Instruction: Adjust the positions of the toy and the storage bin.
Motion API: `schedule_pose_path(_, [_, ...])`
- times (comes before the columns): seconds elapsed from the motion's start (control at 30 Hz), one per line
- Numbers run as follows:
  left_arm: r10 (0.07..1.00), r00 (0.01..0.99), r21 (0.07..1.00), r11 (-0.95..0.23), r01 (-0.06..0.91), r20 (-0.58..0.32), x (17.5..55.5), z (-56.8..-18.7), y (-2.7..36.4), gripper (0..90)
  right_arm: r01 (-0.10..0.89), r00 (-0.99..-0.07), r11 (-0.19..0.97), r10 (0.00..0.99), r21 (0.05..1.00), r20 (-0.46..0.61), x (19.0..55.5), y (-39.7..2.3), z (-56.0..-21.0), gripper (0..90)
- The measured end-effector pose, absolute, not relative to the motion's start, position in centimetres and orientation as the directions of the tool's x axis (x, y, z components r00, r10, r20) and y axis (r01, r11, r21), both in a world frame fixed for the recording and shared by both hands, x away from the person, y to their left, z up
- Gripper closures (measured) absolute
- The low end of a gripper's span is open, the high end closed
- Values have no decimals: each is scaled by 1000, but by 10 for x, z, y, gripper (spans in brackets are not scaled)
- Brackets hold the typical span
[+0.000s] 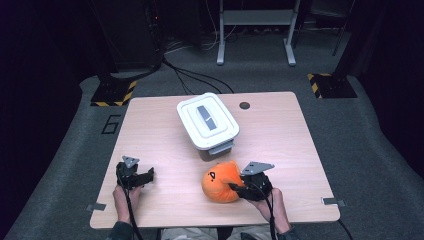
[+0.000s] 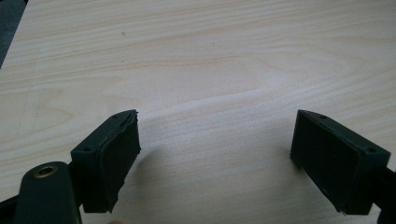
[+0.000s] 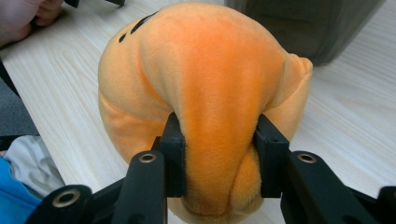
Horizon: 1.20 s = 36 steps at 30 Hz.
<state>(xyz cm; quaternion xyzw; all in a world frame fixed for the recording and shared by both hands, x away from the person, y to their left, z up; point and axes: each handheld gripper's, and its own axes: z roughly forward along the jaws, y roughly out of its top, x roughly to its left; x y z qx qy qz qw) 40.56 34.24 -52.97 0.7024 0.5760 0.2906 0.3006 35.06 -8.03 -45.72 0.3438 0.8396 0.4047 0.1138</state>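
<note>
While the right gripper (image 3: 217, 154) pinches a fold of the orange plush toy (image 1: 221, 181), the lidded box (image 1: 207, 121) sits just beyond it; the left gripper (image 2: 215, 154) gapes empty, farther off.

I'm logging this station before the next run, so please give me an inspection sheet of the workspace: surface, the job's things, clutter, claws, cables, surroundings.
Surface: pale wood-grain table, with a dark round hole near its far edge.
Job's things: round orange plush toy with black face marks, near the front edge; white-lidded grey plastic box behind it, lid on.
Clutter: nothing seen.
Claws: left claw open over bare table; right claw shut on a fold of the plush toy.
Cables: one black cable trails from each claw toward the person; more black cables lie on the floor beyond the table.
Surroundings: grey carpet, white metal frame, two black stand bases with yellow-black striped edges.
</note>
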Motion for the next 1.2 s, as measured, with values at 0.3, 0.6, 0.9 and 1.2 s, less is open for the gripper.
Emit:
schedule_pose_path(0.3, [984, 167, 757, -155, 634, 62, 406, -530, 342, 152, 501, -714, 420, 695, 757, 87, 350, -92, -457, 624])
schedule_pose_path(0.6, [984, 167, 757, -156, 634, 62, 406, -530, 342, 152, 507, -693, 408, 717, 760, 78, 349, -103, -454, 623])
schedule_pose_path(0.9, [984, 168, 756, -157, 636, 63, 405, -529, 342, 152, 514, -661, 382, 747, 768, 72, 348, -119, -451, 623])
schedule_pose_path(1.2, [983, 170, 755, -159, 636, 64, 405, -529, 342, 152, 527, -623, 364, 780, 768, 58, 345, -137, -450, 623])
